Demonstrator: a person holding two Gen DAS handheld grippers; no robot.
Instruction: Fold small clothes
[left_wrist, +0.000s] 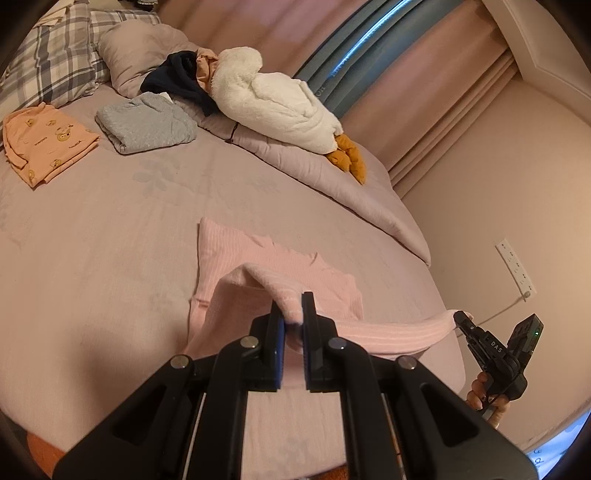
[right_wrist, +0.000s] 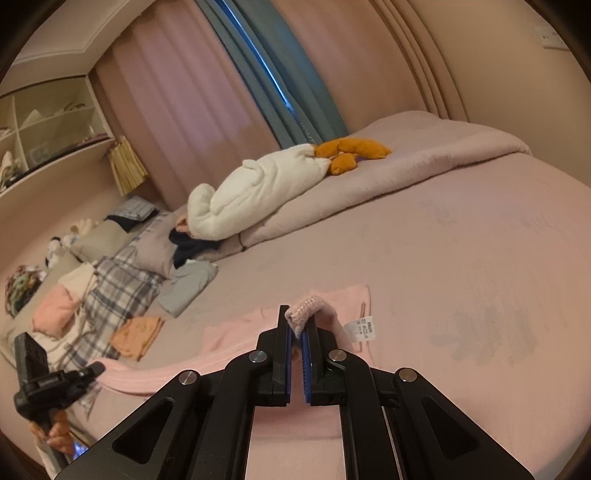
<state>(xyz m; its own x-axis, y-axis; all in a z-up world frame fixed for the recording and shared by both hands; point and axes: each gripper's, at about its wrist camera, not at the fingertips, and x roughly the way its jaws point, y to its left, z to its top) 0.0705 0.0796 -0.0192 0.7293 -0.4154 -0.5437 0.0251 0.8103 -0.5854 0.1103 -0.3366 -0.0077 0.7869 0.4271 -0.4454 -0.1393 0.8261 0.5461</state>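
The left gripper (left_wrist: 293, 308) was clamped on a fold of the pink garment (left_wrist: 280, 273), and the right gripper (right_wrist: 298, 319) pinched its other end — both lifted the near edge off the bed (left_wrist: 110, 229). The far half lay flat. To fold well, both ends probably needed carrying forward together, level and taut, then lowering onto the far edge — corners matched. Folded clothes (left_wrist: 146, 123) lay far left.

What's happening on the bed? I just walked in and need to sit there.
A person is folding a pink garment on the bed. The left gripper and right gripper are each shut on a part of it, lifted off the sheet. An orange top and a grey one already lie folded near the pillows.
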